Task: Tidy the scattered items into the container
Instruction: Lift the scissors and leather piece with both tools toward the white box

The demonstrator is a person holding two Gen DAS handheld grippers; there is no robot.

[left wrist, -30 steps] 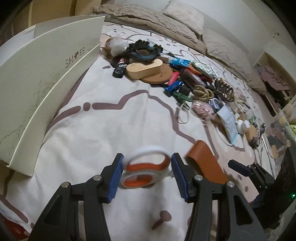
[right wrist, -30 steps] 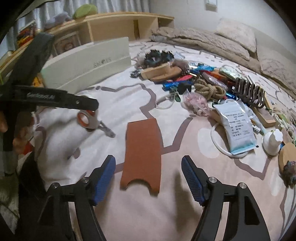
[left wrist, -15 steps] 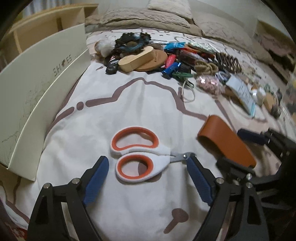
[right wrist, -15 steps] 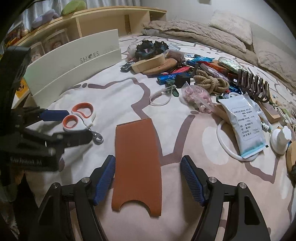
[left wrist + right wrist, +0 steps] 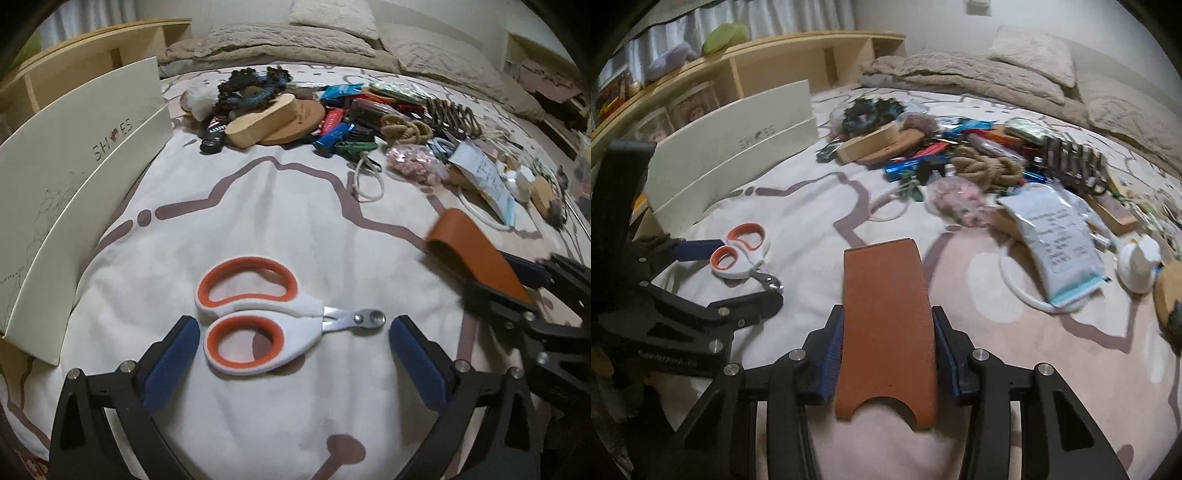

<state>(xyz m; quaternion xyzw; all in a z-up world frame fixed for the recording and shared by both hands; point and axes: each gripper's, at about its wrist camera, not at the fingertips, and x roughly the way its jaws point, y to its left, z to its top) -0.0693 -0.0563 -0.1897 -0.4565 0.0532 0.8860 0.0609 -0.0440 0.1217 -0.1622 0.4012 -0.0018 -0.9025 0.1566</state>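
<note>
While the brown leather sleeve [image 5: 888, 325] lies flat on the patterned bedspread [image 5: 280, 206], the right gripper [image 5: 888, 350] has just been closing on it, and its blue pads now press against the sleeve's two long edges, so the piece is pinched between them. In the left wrist view the same sleeve shows at the right, with that gripper's black frame behind it. The left gripper [image 5: 295, 354] has just been opening and now stands wide, holding nothing; the orange-and-white scissors [image 5: 255, 314] lie on the bedspread between its spread fingers, their short metal tip pointing right, with neither blue pad touching them. To the left, at the edge of the bed, stands the cream shoe box [image 5: 74, 177], its lid raised and printed with the word SHOES. Farther back, well apart from both grippers, a heap of scattered items runs across the bed: a wooden sandal sole [image 5: 266, 120], a coil of rope [image 5: 404, 129], a pink bag [image 5: 415, 164], a white printed pouch [image 5: 1060, 247] and a white loop of tubing [image 5: 1023, 291]. Beige pillows [image 5: 332, 18] and a rumpled blanket lie beyond.
</note>
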